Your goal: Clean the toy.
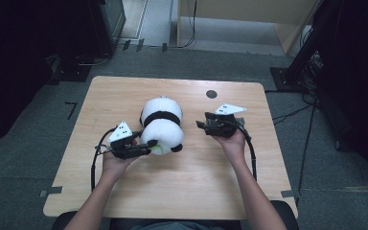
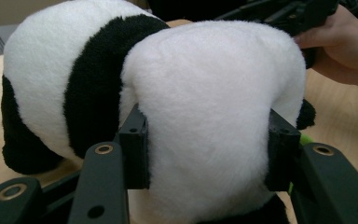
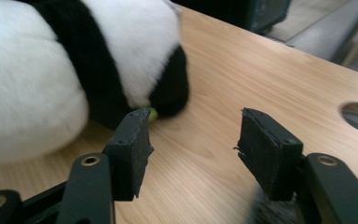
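The plush panda (image 1: pixel 161 125) was squeezed at its near end by the left gripper (image 1: pixel 146 147), while the right gripper (image 1: pixel 202 125) was held apart, empty, on the right.

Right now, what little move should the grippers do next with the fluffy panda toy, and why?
Probably bring the right gripper sideways onto the black-and-white plush panda toy. The left gripper already squeezes the panda's white end, its pads sunk into the fur, while the right gripper's jaws stand open over bare wooden table beside the toy.
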`<state>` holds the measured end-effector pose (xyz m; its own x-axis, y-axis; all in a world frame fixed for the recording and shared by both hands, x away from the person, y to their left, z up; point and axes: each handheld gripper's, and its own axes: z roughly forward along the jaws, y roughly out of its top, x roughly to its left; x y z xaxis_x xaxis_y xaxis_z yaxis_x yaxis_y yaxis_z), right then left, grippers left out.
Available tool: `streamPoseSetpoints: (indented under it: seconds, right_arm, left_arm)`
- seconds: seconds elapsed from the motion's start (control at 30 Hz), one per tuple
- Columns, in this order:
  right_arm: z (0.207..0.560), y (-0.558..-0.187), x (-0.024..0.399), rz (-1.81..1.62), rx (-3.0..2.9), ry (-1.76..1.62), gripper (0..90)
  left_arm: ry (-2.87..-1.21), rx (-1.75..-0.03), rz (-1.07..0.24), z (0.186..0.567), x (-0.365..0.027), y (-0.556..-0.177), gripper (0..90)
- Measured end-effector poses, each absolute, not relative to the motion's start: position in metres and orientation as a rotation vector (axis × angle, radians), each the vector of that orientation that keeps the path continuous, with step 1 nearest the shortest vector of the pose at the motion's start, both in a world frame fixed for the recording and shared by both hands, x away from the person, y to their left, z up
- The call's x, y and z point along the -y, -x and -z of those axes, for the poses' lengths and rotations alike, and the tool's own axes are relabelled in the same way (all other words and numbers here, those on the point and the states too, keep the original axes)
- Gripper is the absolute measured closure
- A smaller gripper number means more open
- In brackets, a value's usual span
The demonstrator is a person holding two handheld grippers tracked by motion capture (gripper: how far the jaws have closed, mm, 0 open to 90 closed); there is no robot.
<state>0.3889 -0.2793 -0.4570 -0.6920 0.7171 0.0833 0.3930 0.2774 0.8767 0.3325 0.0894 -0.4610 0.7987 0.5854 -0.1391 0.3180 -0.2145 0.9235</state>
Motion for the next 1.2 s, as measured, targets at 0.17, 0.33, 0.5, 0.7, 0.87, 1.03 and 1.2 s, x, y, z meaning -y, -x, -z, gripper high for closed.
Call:
streamPoseSetpoints:
  seconds: [0.17,0.33,0.5,0.7,0.87,1.03,1.2]
  right_arm:
    - [0.462,-0.388,0.3,-1.366,-2.175,-1.108,38.6]
    - [0.467,-0.387,0.317,-1.326,-2.129,-1.192,35.9]
    - [0.472,-0.386,0.33,-1.209,-2.098,-1.235,34.6]
    - [0.491,-0.393,0.331,-1.089,-2.12,-1.324,44.9]
    - [0.494,-0.393,0.334,-1.044,-2.121,-1.373,74.1]
    - [0.483,-0.389,0.336,-1.096,-2.132,-1.416,79.5]
    - [0.468,-0.383,0.327,-1.202,-2.122,-1.398,79.5]
  left_arm:
    - [-1.816,-0.703,-0.305,0.457,-0.093,-0.339,47.0]
    - [-1.814,-0.706,-0.343,0.456,-0.094,-0.344,46.3]
    - [-1.823,-0.723,-0.334,0.455,-0.094,-0.348,46.0]
    - [-1.807,-0.7,-0.361,0.452,-0.092,-0.346,46.2]
    - [-1.81,-0.704,-0.37,0.452,-0.091,-0.346,46.2]
    - [-1.823,-0.699,-0.383,0.447,-0.091,-0.348,46.3]
    - [-1.833,-0.695,-0.387,0.441,-0.084,-0.355,46.2]
